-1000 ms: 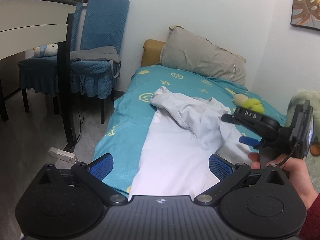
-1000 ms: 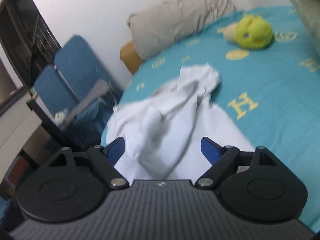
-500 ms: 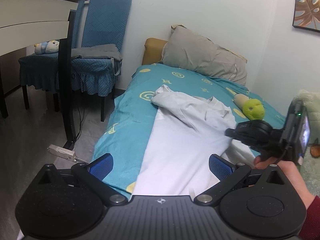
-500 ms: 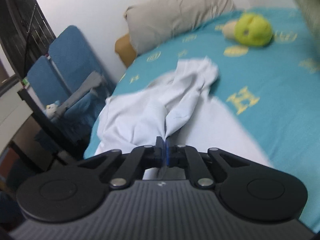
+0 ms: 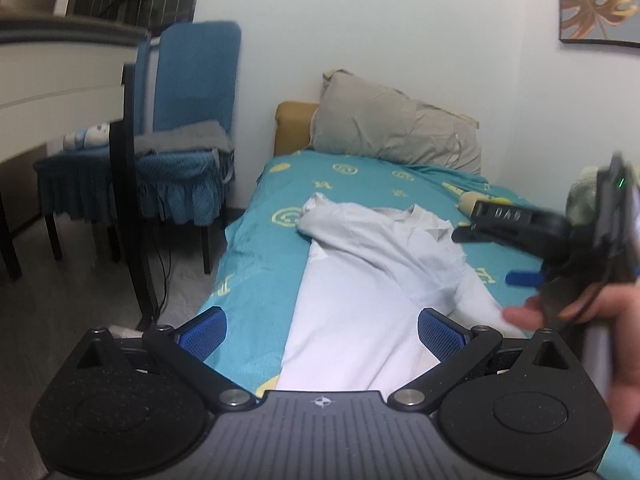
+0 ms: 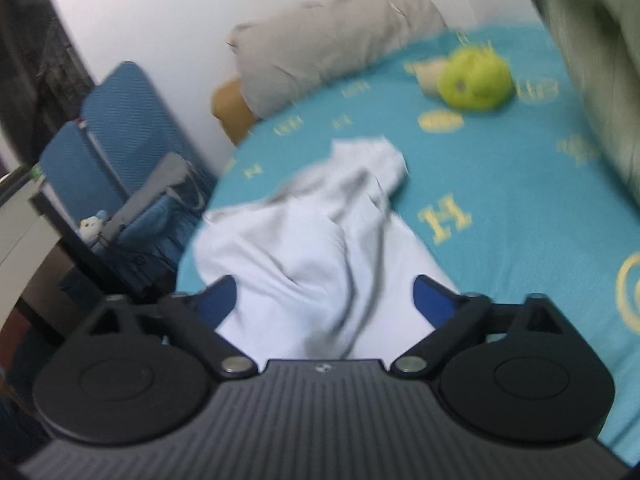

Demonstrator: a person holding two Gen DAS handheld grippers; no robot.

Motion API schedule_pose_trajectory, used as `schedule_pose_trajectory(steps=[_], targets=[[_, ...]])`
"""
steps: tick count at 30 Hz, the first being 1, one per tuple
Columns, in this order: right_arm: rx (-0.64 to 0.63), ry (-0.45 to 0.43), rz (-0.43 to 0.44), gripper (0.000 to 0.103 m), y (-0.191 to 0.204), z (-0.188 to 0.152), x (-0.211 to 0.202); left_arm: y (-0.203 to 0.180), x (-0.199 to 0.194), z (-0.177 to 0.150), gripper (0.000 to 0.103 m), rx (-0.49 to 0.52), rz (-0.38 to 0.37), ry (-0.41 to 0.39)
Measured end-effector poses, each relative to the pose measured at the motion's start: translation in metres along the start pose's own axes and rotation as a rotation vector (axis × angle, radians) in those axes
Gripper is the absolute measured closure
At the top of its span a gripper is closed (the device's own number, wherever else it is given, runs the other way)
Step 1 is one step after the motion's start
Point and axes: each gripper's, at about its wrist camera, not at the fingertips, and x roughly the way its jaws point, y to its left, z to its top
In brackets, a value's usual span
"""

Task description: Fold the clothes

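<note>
A white shirt [image 5: 372, 276] lies crumpled along the teal bed [image 5: 256, 248], its upper part bunched toward the pillow. My left gripper [image 5: 320, 330] is open and empty above the shirt's near end. My right gripper [image 6: 324, 300] is open and empty over the shirt's [image 6: 320, 236] bunched folds. In the left wrist view the right gripper [image 5: 500, 248] hovers at the shirt's right edge, held by a hand.
A beige pillow [image 5: 396, 132] lies at the head of the bed. A green plush toy [image 6: 474, 80] sits on the bed's right side. Blue chairs [image 5: 192, 120] and a dark table leg [image 5: 134, 200] stand left of the bed.
My right gripper shut on a fold of the shirt half a second ago and has now opened and let it go. The left gripper stayed open.
</note>
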Motion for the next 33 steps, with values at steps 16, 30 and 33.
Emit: schedule_pose_trajectory(steps=[16,30,33], targets=[[-0.2,-0.073,0.031,0.007,0.0,-0.021,-0.238,-0.006,-0.065,-0.011,0.0,-0.028,-0.047,0.096],[0.018,0.034,0.046,0.007,-0.06,-0.044,-0.246,0.112,-0.069,-0.044,0.004,-0.558,0.195,0.434],[0.061,0.069,0.047,0.007,-0.068,-0.044,-0.239,0.114,-0.069,-0.04,0.007,-0.526,0.111,0.499]])
